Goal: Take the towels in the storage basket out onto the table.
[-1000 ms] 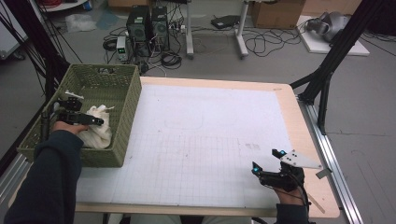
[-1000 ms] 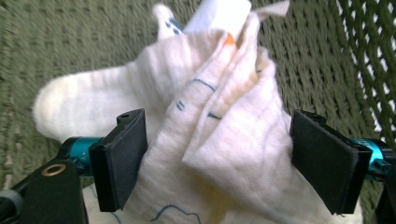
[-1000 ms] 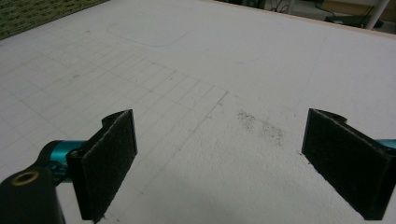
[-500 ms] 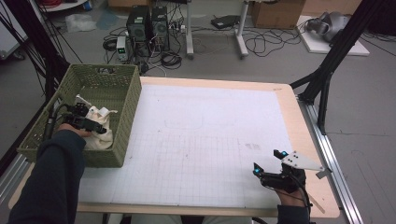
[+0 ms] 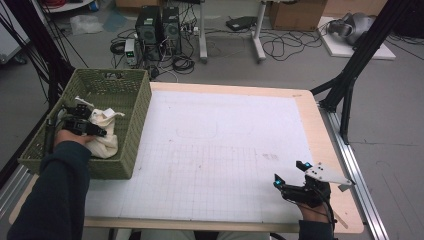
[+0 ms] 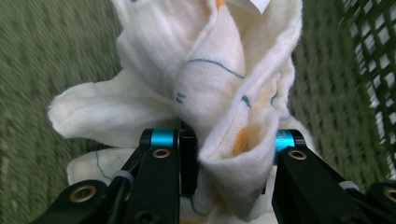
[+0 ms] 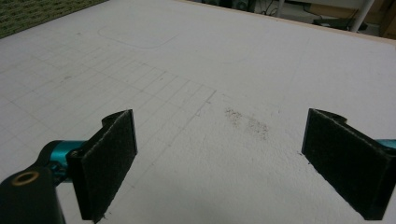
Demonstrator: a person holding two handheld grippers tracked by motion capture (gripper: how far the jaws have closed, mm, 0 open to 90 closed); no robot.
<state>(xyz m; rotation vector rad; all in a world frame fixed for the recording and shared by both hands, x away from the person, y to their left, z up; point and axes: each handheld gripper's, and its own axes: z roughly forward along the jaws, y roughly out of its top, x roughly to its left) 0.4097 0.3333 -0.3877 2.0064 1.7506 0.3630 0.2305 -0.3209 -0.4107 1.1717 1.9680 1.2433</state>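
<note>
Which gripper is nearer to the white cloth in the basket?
Left. The left gripper has just closed on the cloth inside the green basket; the right gripper waits open across the table.

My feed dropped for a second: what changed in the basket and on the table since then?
The left tongs have just been closing and now pinch a fold of the white cloth in the green basket; a second ago they hung open over it. The right tongs stayed open over the white mat.
</note>
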